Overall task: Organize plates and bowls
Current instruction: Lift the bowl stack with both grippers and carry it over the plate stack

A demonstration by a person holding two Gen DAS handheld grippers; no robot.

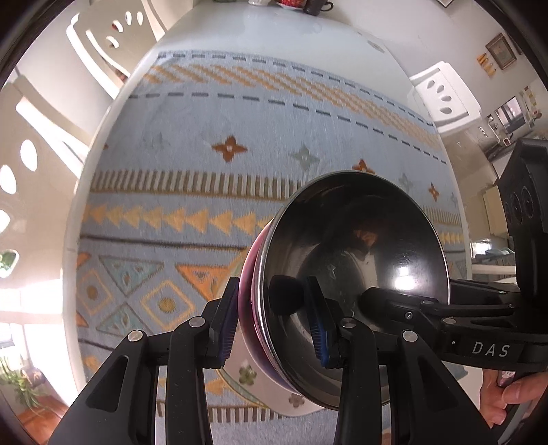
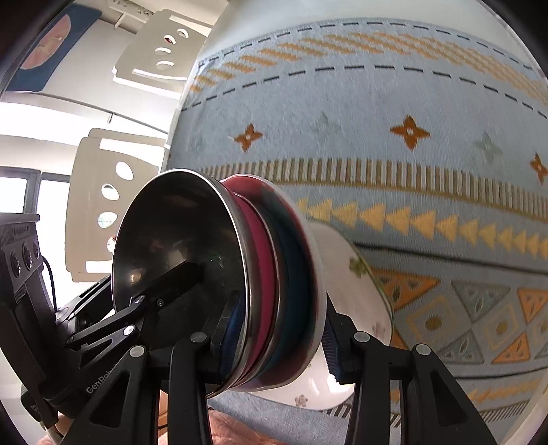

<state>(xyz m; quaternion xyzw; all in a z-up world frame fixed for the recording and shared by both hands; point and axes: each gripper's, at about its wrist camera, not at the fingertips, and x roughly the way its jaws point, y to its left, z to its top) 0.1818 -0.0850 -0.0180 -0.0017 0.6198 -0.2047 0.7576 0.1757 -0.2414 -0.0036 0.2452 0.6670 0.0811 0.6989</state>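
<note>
We see the nested steel bowls (image 1: 356, 260) tipped on edge over the white floral plate (image 2: 356, 308) on the patterned cloth (image 1: 239, 137), open mouth facing our right. Left gripper (image 1: 274, 325) pinches one rim; right gripper (image 2: 277, 342) clamps the stack opposite.

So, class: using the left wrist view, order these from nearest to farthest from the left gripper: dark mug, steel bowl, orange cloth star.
1. Steel bowl: gripped at its rim by the left gripper.
2. Orange cloth star: mid-table, upper left of the bowl.
3. Dark mug: far table edge.
</note>
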